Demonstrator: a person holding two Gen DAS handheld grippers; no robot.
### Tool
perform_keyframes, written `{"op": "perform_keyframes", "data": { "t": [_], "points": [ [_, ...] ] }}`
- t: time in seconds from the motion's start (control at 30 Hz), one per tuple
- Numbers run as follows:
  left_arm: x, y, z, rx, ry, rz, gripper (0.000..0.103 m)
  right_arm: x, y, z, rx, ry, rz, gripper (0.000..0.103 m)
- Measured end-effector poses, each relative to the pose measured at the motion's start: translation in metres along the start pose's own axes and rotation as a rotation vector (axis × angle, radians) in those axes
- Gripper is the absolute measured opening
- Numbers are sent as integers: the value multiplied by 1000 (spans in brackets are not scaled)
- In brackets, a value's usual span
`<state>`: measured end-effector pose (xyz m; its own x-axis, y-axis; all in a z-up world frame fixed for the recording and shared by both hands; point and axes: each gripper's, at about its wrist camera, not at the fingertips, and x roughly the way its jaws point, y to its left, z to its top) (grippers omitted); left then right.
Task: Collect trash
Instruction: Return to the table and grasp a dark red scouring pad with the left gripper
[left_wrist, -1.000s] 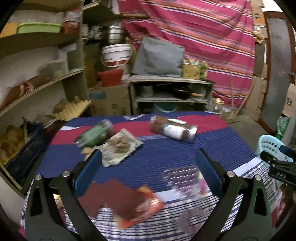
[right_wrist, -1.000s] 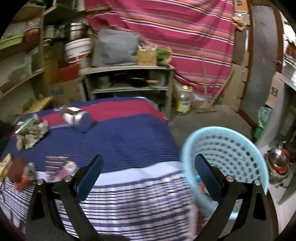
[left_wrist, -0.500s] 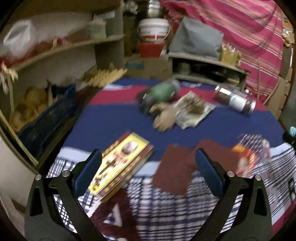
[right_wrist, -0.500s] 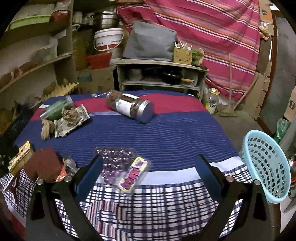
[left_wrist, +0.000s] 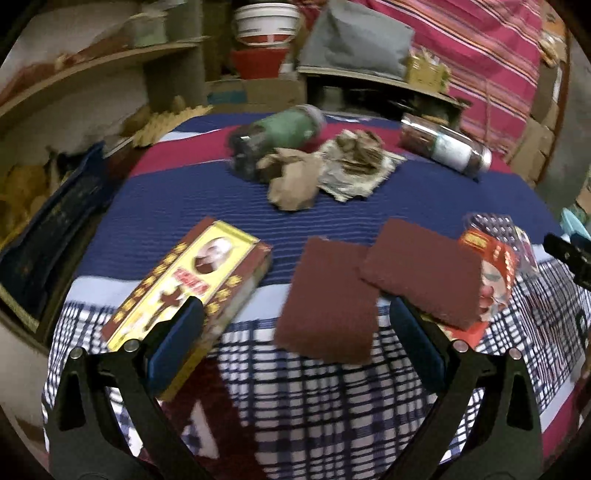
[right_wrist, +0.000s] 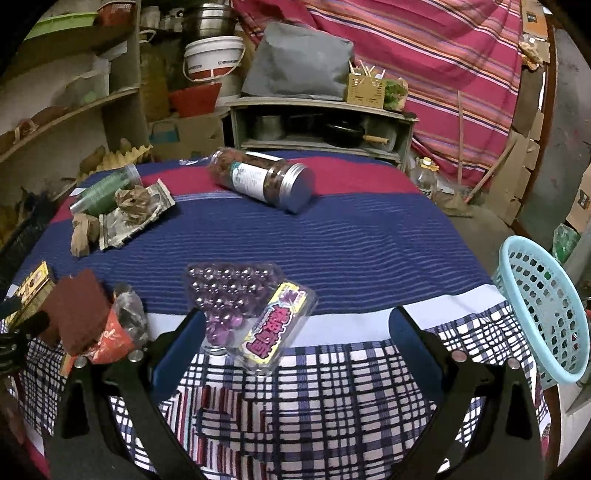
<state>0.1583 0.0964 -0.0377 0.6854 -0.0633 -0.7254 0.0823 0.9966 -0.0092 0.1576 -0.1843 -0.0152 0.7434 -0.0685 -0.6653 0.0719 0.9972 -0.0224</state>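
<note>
The trash lies scattered over the cloth-covered bench (right_wrist: 369, 236), none of it collected yet. Nearest the left gripper (left_wrist: 295, 325) are two maroon scouring pads (left_wrist: 328, 299), overlapping at one corner, the right one resting on a red wrapper (left_wrist: 491, 266). A yellow box (left_wrist: 192, 280) lies just beside them, with its near end under the left jaw. Further back sit crumpled brown paper (left_wrist: 291, 181), a torn foil packet (left_wrist: 354, 166), a green jar (left_wrist: 280, 133) and a brown jar (left_wrist: 447, 147), both on their sides.

The right gripper (right_wrist: 295, 332) hovers over a clear blister pack (right_wrist: 251, 314) at the bench's near edge. Both sets of jaws stand wide open and hold nothing. The blue basket (right_wrist: 546, 306) stands off the bench's right side, tilted.

Likely hazards: the pads are flat and thin, so a closing pinch may slide over them or take both at once, or drag the wrapper along. The blister pack looks slick and springy and could squirt off the edge. Either jar may roll if nudged. The loose cloth could bunch into the jaws and pull everything askew.
</note>
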Motion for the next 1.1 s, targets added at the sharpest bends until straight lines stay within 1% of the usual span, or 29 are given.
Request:
{"op": "perform_keyframes", "data": {
  "t": [0.07, 0.17, 0.23, 0.3, 0.37, 0.43, 0.47, 0.5, 0.53, 0.57, 0.63, 0.7, 0.77, 0.87, 0.93, 1.07, 1.1],
  "points": [
    [2, -8, 1, 22, 8, -15, 97, -1, 3, -1, -13, -4, -4, 97],
    [6, -16, 0, 42, 23, -24, 93, -2, 5, -2, -32, -5, -8, 97],
    [10, -17, 1, 33, 41, -40, 90, -1, 5, -2, -33, -2, -9, 97],
    [15, -13, 3, 3, 68, -73, 84, -1, 4, -2, -29, 1, -6, 97],
    [19, -13, 2, -9, 85, -73, 79, -2, 2, -3, -23, -2, -4, 97],
    [27, -11, 4, -16, 111, -76, 79, -3, 0, -2, -18, -3, -1, 97],
    [26, -11, 5, -22, 108, -77, 77, -4, 0, -1, -13, -5, 3, 97],
    [25, -10, 6, -27, 107, -68, 67, -6, 1, 0, -12, -9, 8, 97],
    [24, -10, 7, -26, 108, -58, 61, -9, 1, 1, -14, -15, 15, 97],
    [23, -10, 7, -25, 109, -60, 60, -14, 3, 3, -23, -27, 25, 97],
    [16, -11, 6, -27, 101, -64, 60, -21, 9, 6, -41, -47, 40, 97],
    [8, -12, 3, -18, 86, -49, 60, -29, 17, 10, -64, -68, 58, 97],
    [-4, -10, 4, -11, 61, -33, 60, -33, 25, 13, -78, -74, 83, 97],
    [-27, -2, 6, -18, 7, -22, 59, -35, 47, 13, -125, -74, 128, 97],
    [-35, 6, 10, -20, -14, -5, 59, -35, 65, 13, -166, -70, 153, 97],
    [-41, 25, 19, -27, -36, 47, 55, -36, 100, 11, -233, -62, 228, 97],
    [-42, 31, 20, -38, -41, 44, 50, -36, 107, 11, -249, -60, 239, 97]
  ]
}}
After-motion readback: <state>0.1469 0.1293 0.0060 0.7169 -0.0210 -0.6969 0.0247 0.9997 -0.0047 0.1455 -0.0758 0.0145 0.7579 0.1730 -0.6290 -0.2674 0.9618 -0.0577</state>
